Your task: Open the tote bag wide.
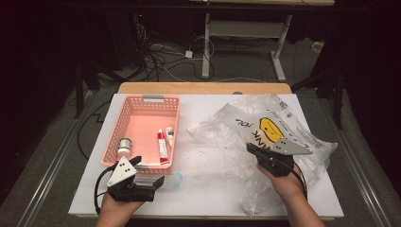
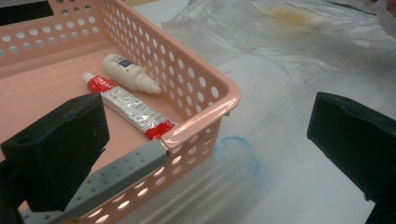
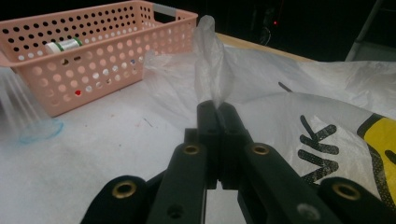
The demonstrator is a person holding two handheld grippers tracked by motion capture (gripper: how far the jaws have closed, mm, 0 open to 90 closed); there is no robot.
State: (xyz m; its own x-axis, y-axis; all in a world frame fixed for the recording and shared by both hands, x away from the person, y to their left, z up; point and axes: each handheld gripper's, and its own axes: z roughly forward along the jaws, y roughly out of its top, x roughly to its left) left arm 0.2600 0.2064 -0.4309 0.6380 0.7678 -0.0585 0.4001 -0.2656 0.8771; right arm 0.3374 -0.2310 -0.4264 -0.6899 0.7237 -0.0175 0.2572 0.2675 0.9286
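Observation:
A crumpled clear plastic bag (image 1: 231, 124) with a yellow and black print lies on the right half of the white table sheet. My right gripper (image 1: 250, 147) is shut on a fold of it, and that fold stands up from the closed tips (image 3: 217, 108). A clear cup with a blue rim (image 1: 171, 180) lies on its side by the pink basket's near corner. My left gripper (image 1: 150, 181) is open, and the cup (image 2: 236, 161) lies between its wide jaws without touching the pads.
The pink perforated basket (image 1: 142, 124) holds a red and white tube (image 1: 162, 144), a small white bottle (image 1: 169, 135) and a wire spool (image 1: 124, 145). Its near corner (image 2: 205, 86) sits close between my left jaws. Beyond the table are a dark floor, cables and desk legs.

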